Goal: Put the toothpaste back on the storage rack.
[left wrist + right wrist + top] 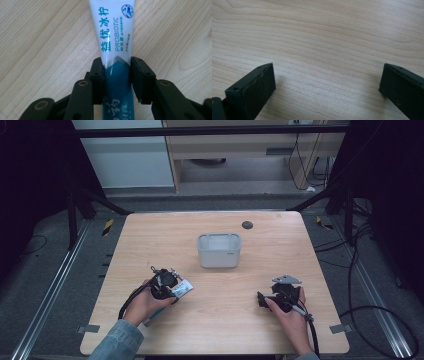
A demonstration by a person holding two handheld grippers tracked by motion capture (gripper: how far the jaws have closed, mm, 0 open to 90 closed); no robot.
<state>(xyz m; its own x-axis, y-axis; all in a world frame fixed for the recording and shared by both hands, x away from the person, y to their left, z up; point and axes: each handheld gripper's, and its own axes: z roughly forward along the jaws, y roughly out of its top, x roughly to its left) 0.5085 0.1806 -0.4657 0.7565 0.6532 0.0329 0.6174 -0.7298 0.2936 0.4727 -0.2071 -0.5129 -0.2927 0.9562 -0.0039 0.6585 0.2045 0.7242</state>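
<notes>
A white and teal toothpaste tube (112, 37) with printed lettering lies flat on the wooden table (220, 320). In the high view the tube (183, 289) sits at the table's left front, under the person's left hand. My left gripper (117, 62) has a black pad pressed against each side of the tube, where the white part meets the teal. From above, that gripper (173, 289) points right. My right gripper (328, 72) rests at the right front, jaws wide apart over bare wood. In the high view the right gripper (261, 300) points left, held in the person's right hand.
A small translucent white bin (218, 237) stands near the middle of the table, beyond both grippers. A black round disc (247, 225) is set in the tabletop behind it. Cables trail on the floor to the right.
</notes>
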